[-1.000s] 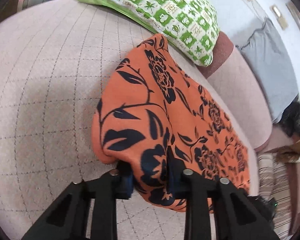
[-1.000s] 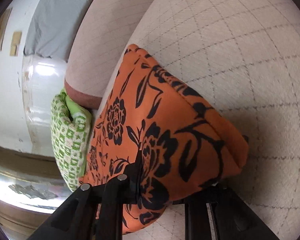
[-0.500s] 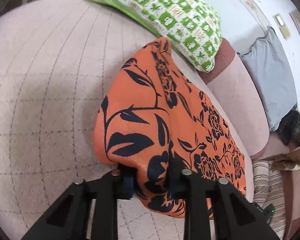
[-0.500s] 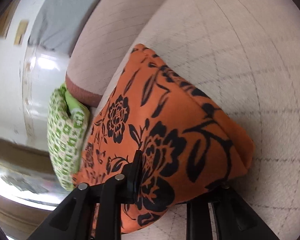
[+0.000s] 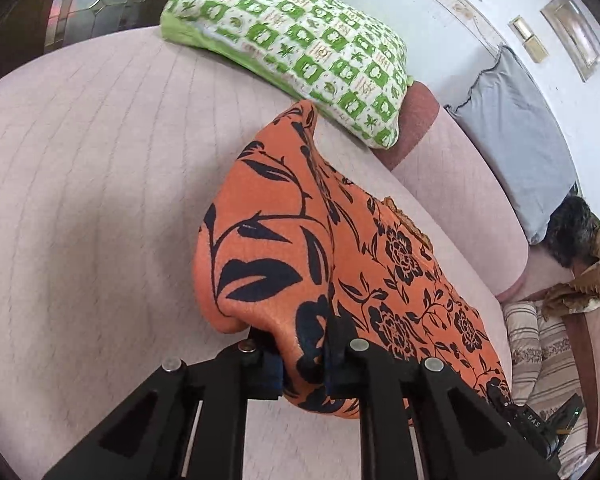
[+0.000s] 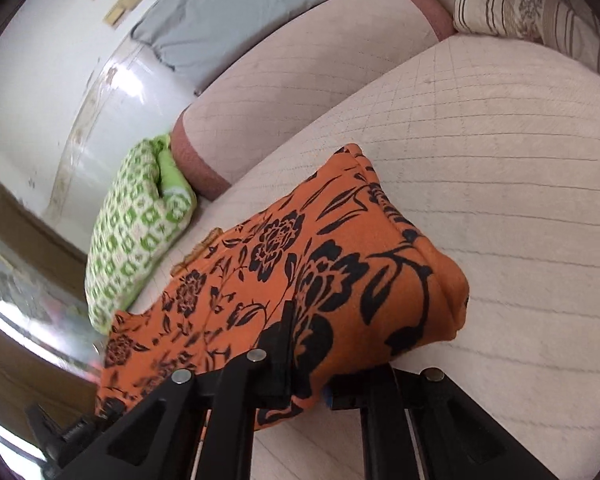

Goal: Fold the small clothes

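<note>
An orange garment with a black flower print (image 5: 284,240) is lifted in a folded bunch over the pale quilted mattress (image 5: 80,200). My left gripper (image 5: 300,356) pinches its near edge, and the jaws are closing with the cloth between the pads. In the right wrist view the same garment (image 6: 340,264) hangs from my right gripper (image 6: 308,376), which is shut on another part of that edge. The cloth sags between the two grips and its far end trails toward the green pillow. The fabric hides the pads.
A green-and-white patterned pillow (image 5: 300,56) lies at the far end of the mattress (image 6: 520,200), close to the garment's tip. A long pink bolster (image 5: 440,168), a grey pillow (image 5: 516,136) and a striped cushion (image 5: 540,340) line one side.
Both grippers have risen with the garment, drawing it up off the mattress. The right wrist has rolled, so its view is tilted. The bunch between the left jaws has got narrower.
</note>
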Demonstrator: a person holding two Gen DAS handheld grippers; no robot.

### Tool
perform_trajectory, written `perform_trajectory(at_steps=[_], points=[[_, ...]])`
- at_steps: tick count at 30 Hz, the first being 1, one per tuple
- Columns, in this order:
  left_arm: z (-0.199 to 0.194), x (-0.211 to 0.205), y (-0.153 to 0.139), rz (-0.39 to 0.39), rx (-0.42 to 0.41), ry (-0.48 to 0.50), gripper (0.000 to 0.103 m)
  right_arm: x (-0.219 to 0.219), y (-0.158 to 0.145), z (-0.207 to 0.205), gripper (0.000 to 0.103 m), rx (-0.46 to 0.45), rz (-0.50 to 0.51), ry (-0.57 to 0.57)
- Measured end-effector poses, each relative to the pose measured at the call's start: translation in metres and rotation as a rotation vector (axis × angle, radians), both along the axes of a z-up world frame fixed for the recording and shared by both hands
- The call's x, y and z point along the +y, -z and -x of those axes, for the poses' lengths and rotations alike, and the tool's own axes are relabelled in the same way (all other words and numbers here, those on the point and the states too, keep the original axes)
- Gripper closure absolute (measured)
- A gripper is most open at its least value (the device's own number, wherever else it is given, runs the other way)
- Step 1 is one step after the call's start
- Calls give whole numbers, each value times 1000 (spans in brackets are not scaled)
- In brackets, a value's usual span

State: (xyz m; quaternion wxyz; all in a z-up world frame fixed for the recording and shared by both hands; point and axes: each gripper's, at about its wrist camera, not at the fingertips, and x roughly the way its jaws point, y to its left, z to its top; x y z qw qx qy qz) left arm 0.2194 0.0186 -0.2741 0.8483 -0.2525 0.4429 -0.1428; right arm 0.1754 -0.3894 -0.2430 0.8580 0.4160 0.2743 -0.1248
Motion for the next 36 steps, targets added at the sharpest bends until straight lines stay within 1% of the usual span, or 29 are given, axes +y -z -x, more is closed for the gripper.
perform_trajectory(at_steps=[2, 4, 7, 8, 10, 11, 12, 13, 14, 15, 17, 18, 19, 20, 21, 22, 23, 24, 25, 26, 27, 28, 29, 30, 31, 32, 34, 36], points=[[9, 5, 1, 18, 16, -3, 89, 2, -1, 12, 93, 3, 18, 5], [21, 8, -3, 5, 5, 2, 90, 6, -5, 27, 93, -4, 44, 17], [43, 20, -8, -16, -23, 4, 92, 14, -10, 51, 94, -10, 55, 30], [46, 23, -8, -30, -26, 0, 92, 15, -11, 57, 94, -9, 54, 35], [48, 28, -5, -96, -14, -23, 92, 15, -11, 65, 94, 12, 62, 48], [46, 37, -5, -132, -5, -69, 93, 12, -9, 69, 94, 40, 66, 64], [45, 44, -7, -138, -17, -100, 93, 9, -8, 74, 94, 68, 81, 93], [46, 52, -13, -151, -46, -134, 93, 5, -11, 78, 94, 87, 119, 139], [47, 58, -22, -177, -96, -164, 93, 3, -16, 81, 94, 79, 144, 163], [47, 61, -34, -213, -162, -176, 92, 3, -23, 84, 94, 49, 163, 173], [45, 59, -41, -223, -220, -165, 92, 6, -31, 81, 94, 2, 182, 143], [41, 53, -39, -209, -229, -134, 91, 9, -33, 75, 94, -3, 190, 120], [37, 45, -34, -204, -214, -102, 88, 13, -32, 67, 94, -2, 186, 104], [35, 38, -30, -206, -195, -75, 83, 17, -28, 55, 93, -2, 157, 65], [25, 27, -20, -215, -149, -33, 81, 22, -25, 48, 93, 0, 132, 39], [17, 20, -11, -225, -108, -11, 81, 25, -20, 37, 93, 9, 105, 11], [6, 11, 3, -256, -42, 3, 79, 31, -15, 24, 93, 21, 91, -19], [0, 6, 10, -291, -8, 1, 78, 34, -13, 14, 93, 30, 88, -42], [-5, 2, 15, -321, 3, -1, 71, 40, -10, 2, 93, 44, 83, -79], [-7, -2, 16, -357, -3, -4, 64, 45, -4, -9, 93, 72, 71, -127], [-10, -7, 15, -408, -9, 0, 60, 50, 5, -20, 93, 109, 58, -164], [-11, -9, 14, -422, -6, 4, 59, 58, 19, -35, 91, 193, 40, -211], [-11, -8, 14, -411, 3, 6, 59, 62, 28, -38, 92, 237, 41, -220], [-10, -2, 11, -365, 10, -9, 59, 64, 25, -36, 91, 227, 65, -200], [-7, 3, 8, -338, 8, -17, 59, 68, 17, -36, 90, 218, 84, -203], [-4, 9, 4, -314, 2, -27, 59, 71, 12, -38, 90, 197, 85, -223], [3, 21, -2, -296, -2, -49, 57, 79, 4, -38, 90, 140, 65, -259], [19, 37, 0, -272, 33, -91, 54, 91, -4, -40, 90, 93, 77, -297]])
